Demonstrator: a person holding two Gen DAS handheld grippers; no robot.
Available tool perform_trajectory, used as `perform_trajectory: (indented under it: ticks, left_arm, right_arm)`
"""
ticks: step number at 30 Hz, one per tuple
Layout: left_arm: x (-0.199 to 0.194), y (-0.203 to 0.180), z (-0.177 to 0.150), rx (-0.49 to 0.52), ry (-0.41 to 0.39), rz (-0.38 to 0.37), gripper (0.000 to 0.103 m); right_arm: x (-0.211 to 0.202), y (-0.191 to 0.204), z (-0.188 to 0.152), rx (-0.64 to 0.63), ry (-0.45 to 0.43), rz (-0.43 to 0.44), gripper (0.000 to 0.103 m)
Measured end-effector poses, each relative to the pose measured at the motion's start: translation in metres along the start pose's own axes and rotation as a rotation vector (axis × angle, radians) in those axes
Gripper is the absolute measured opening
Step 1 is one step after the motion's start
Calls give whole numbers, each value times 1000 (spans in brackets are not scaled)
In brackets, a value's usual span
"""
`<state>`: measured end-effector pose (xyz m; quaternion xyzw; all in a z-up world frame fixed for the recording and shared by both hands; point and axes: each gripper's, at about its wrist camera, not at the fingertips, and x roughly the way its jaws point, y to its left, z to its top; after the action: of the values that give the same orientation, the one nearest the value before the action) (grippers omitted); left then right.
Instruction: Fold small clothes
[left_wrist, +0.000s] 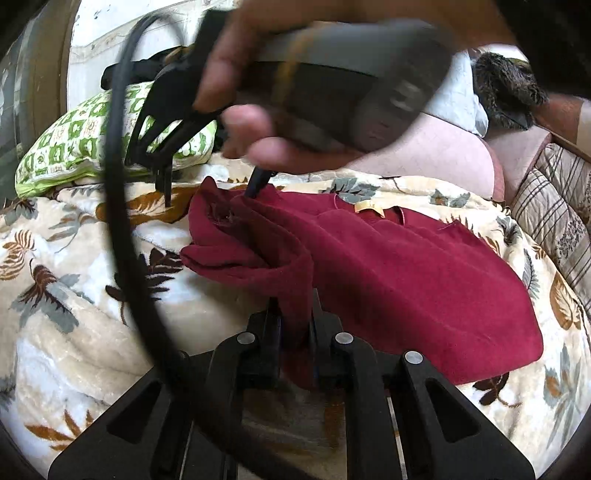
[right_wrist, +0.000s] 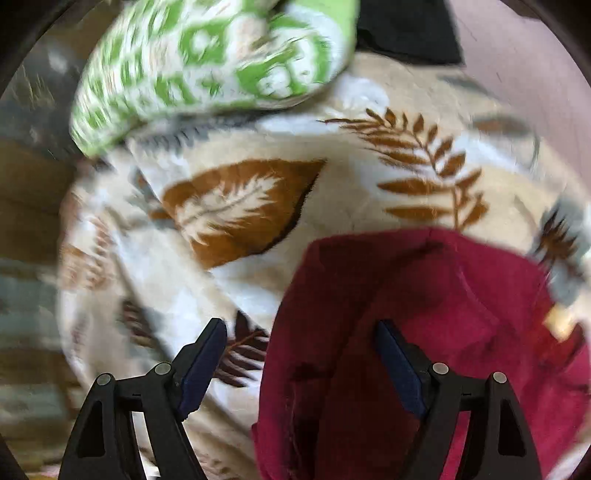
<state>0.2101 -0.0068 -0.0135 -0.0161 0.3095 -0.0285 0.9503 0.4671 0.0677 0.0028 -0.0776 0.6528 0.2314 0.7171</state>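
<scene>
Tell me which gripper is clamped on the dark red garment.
The left gripper: its jaws pinch a fold of the dark red garment. The right gripper is open above it.

Left gripper (left_wrist: 295, 325): jaws pinched shut on a fold of the red garment (left_wrist: 406, 266). Right gripper (right_wrist: 299, 365): jaws spread wide, pointing steeply down over the garment's edge, gripping nothing; hand (left_wrist: 258, 110) wrapped around its handle.

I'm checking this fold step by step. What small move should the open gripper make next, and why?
Probably lower the right gripper onto the near edge of the red garment and close. Its jaws stand open above that edge with nothing gripped, while the left gripper is shut on a bunched fold of the garment on the leaf-print blanket.
</scene>
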Motion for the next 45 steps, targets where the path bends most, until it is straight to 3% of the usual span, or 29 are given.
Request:
perform_trajectory:
  ticks: [7,8,10,11,14,19,23,28,35,40,45]
  left_arm:
    - [-2,-2,1,16,-13,-6,10]
    - [-2,-2,1,15,-15,-7,10]
    - [-3,-2,0,17,-20,-10,10]
    - [-4,-3,1,19,-26,-15,10]
    - [-8,-5,1,27,-50,-30,10]
    - [-21,-7,5,32,-116,-94,10]
    - [-40,-16,11,53,-173,-160,10]
    - [-58,-55,17,115,-170,-210,10]
    - [-57,-145,9,226,-75,-287,10]
    - [-49,-206,-18,337,-1,-358,10]
    - [-35,-225,-37,372,113,-418,10]
  right_arm:
    - [20,8,8,-40,98,-185,81]
    - [20,6,8,-28,95,-192,76]
    - [17,-5,7,4,96,-136,51]
    - [14,-8,7,11,82,-125,33]
    - [1,-19,1,-12,43,-89,20]
    - [-41,-51,-16,15,-83,1,17]
    - [-88,-89,-59,63,-190,60,16]
    - [-127,-128,-93,100,-281,87,16]
    - [-148,-208,-143,185,-319,47,16]
    - [-132,-265,-184,261,-292,40,15]
    - [-102,-294,-205,310,-285,67,15]
